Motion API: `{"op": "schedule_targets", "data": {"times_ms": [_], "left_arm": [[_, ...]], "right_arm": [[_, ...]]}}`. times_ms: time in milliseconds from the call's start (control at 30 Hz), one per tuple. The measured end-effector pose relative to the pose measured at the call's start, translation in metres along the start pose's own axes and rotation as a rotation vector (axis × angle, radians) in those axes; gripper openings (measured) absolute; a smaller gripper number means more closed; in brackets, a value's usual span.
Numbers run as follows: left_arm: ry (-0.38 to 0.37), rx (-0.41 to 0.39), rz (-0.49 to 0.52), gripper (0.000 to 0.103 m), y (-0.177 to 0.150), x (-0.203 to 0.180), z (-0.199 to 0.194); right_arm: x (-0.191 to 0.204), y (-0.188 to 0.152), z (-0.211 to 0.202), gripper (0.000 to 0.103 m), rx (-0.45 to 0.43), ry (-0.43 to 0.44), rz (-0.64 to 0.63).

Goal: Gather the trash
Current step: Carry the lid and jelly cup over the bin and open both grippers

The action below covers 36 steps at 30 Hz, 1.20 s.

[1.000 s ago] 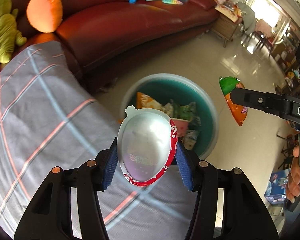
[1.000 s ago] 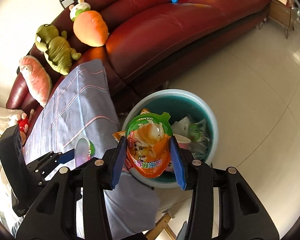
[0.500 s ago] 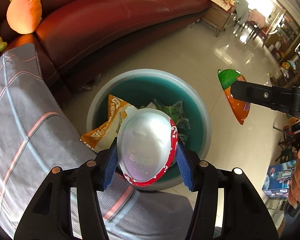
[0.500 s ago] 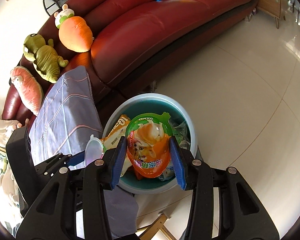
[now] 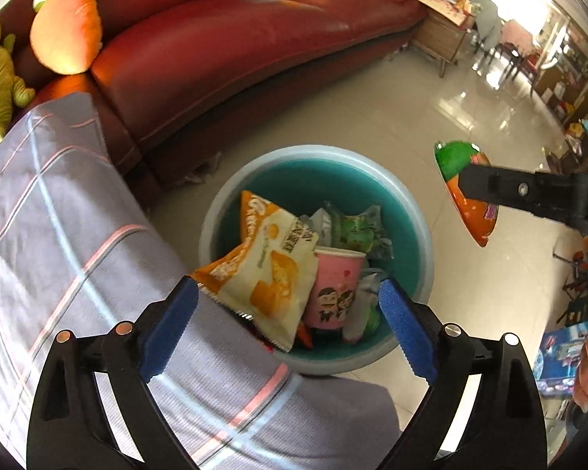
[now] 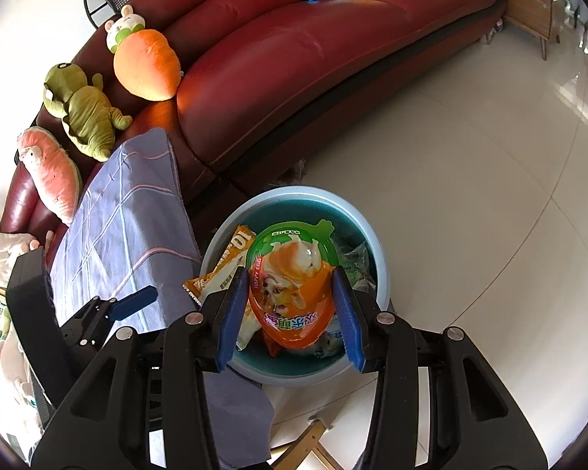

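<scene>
left gripper (image 5: 288, 309) has just sprung wide, empty, above the trash basin (image 5: 419, 211); right gripper (image 6: 290, 299) pinches a "happy egg" pack (image 6: 290, 278).

Both fisheye cameras look steeply down along their own fingers from close above the teal bin (image 5: 317, 180) (image 6: 376, 243). The left view looks from its left side, the right from farther back. They share the bin, the red sofa (image 5: 223, 39) (image 6: 313, 51) and the checked cloth (image 5: 58, 211) (image 6: 129, 211).

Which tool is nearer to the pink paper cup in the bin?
Left. The left tool hangs open just above the pink paper cup in the bin. The right tool, gripping the orange egg pack, sits farther off to the side.
</scene>
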<state>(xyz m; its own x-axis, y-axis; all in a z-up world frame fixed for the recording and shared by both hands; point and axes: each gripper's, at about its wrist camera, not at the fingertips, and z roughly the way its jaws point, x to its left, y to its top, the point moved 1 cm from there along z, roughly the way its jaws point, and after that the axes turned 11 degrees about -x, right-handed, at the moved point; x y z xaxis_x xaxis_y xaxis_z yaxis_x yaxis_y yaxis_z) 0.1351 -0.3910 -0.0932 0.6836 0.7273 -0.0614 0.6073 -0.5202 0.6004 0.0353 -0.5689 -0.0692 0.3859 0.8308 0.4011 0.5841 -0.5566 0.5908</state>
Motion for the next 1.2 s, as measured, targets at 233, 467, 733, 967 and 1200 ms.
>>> {"op": "schedule_targets", "data": {"times_ms": [233,467,733,967,1200], "left_arm": [[0.024,-0.015,-0.08,0.095,-0.01,0.031,-0.019],[0.051,-0.02,-0.119,0.095,-0.024,0.044,-0.03],[0.081,-0.025,-0.14,0.095,-0.033,0.054,-0.037],[0.088,-0.027,-0.168,0.095,-0.037,0.064,-0.04],[0.086,-0.025,-0.179,0.095,-0.041,0.068,-0.043]], "right_arm": [[0.013,-0.008,0.009,0.042,0.033,0.014,-0.029],[0.028,-0.017,0.019,0.042,0.062,0.024,-0.064],[0.045,-0.022,0.026,0.042,0.075,0.012,-0.111],[0.055,-0.024,0.031,0.061,0.086,0.013,-0.137],[0.061,-0.024,0.025,0.074,0.073,-0.001,-0.15]]}}
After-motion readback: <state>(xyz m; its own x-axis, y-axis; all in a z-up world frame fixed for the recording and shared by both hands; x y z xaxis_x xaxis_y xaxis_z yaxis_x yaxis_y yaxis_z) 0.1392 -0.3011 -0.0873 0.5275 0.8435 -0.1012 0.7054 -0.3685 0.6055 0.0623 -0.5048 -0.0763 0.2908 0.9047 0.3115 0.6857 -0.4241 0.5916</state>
